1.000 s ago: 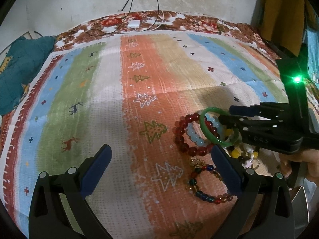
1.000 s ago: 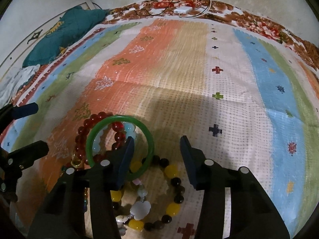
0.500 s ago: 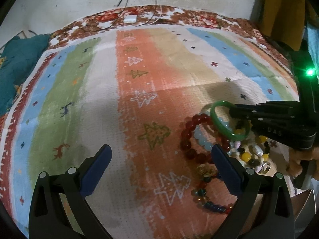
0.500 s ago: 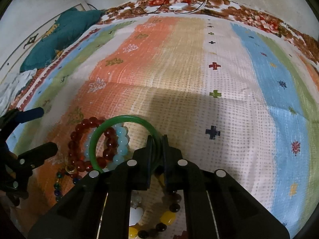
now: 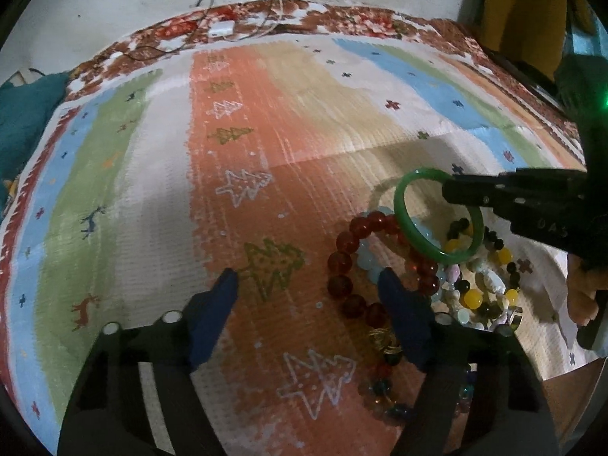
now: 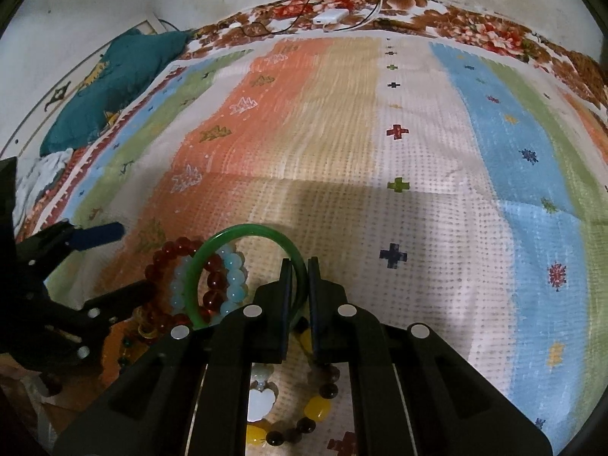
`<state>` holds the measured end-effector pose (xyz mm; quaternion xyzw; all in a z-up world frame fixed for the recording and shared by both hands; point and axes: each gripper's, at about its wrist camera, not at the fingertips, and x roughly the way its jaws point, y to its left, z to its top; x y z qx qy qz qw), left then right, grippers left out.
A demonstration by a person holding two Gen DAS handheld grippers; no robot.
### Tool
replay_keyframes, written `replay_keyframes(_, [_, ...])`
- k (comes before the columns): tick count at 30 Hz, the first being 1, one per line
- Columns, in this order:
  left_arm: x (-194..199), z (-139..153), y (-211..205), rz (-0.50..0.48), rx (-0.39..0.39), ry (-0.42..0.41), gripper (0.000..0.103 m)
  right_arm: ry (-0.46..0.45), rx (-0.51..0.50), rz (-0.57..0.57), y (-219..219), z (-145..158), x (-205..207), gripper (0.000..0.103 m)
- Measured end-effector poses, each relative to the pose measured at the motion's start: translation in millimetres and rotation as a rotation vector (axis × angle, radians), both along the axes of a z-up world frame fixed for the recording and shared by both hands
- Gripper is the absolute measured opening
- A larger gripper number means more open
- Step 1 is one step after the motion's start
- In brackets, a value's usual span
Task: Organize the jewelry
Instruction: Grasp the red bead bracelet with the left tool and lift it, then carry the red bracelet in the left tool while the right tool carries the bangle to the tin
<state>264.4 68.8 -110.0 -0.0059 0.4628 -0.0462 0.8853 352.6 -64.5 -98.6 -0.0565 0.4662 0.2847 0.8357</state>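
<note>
My right gripper (image 6: 299, 270) is shut on the rim of a green bangle (image 6: 249, 230), which tilts up off the striped cloth (image 6: 418, 152). In the left wrist view the bangle (image 5: 402, 209) hangs from the right gripper (image 5: 450, 190) above a pile of bead bracelets. My left gripper (image 5: 307, 283) hovers low over the cloth with its jaws closing. The left side of a red bead bracelet (image 5: 344, 285) lies between them, untouched by the pads. A pale blue bead bracelet (image 5: 366, 262) lies inside the red one. A yellow and dark bead bracelet (image 5: 473, 298) lies further right.
A dark multicolour bracelet with a gold charm (image 5: 383, 342) lies under my left gripper's right finger. A teal cloth (image 6: 114, 79) lies at the left edge, a white charger (image 6: 330, 17) with cables at the far edge. A person's hand (image 5: 581, 296) holds the right gripper.
The right gripper closed on the green bangle and tipped it up off the pile. The left gripper sank closer to the bracelets and its jaws narrowed.
</note>
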Motion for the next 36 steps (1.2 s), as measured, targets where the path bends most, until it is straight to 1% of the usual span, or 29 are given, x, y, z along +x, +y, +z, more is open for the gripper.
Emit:
replay_keyframes(3, [3, -3, -1, -0.008, -0.001, 0.010, 0.053, -0.001, 0.005, 0.001, 0, 3, 0, 0.009])
replay_keyframes(4, [4, -4, -1, -0.008, -0.001, 0.011, 0.052, -0.002, 0.008, 0.001, -1, 4, 0, 0.009])
replay_keyframes(6, [5, -4, -1, -0.014, -0.010, 0.012, 0.039, -0.002, 0.013, -0.001, -1, 5, 1, 0.009])
replay_keyframes(7, [6, -5, -2, -0.018, -0.010, 0.015, 0.035, -0.001, 0.013, -0.001, -2, 5, 1, 0.009])
replay_keyframes(9, [7, -5, -4, -0.034, -0.009, 0.018, 0.021, 0.001, 0.014, -0.001, -2, 4, 1, 0.009])
replay_keyframes(11, [7, -6, -7, -0.047, -0.006, 0.019, 0.014, 0.002, 0.010, 0.005, 0, 3, 0, 0.009])
replay_keyframes(13, [6, -4, -7, -0.043, -0.006, 0.017, 0.014, -0.002, 0.006, 0.007, 1, 3, -1, 0.009])
replay_keyframes(17, [5, 0, -3, -0.031, -0.029, 0.011, 0.013, -0.007, 0.001, 0.005, 0, 4, -2, 0.009])
replay_keyframes(20, [4, 8, -3, -0.024, -0.027, -0.010, 0.013, -0.016, -0.003, 0.004, -1, 7, -5, 0.009])
replay_keyframes(27, [-7, 35, -5, -0.025, -0.057, -0.068, 0.013, -0.041, 0.005, 0.000, -7, 21, -15, 0.009])
replay_keyframes(36, [-30, 66, -3, 0.012, -0.084, -0.125, 0.013, -0.073, 0.040, -0.022, -22, 45, -36, 0.009])
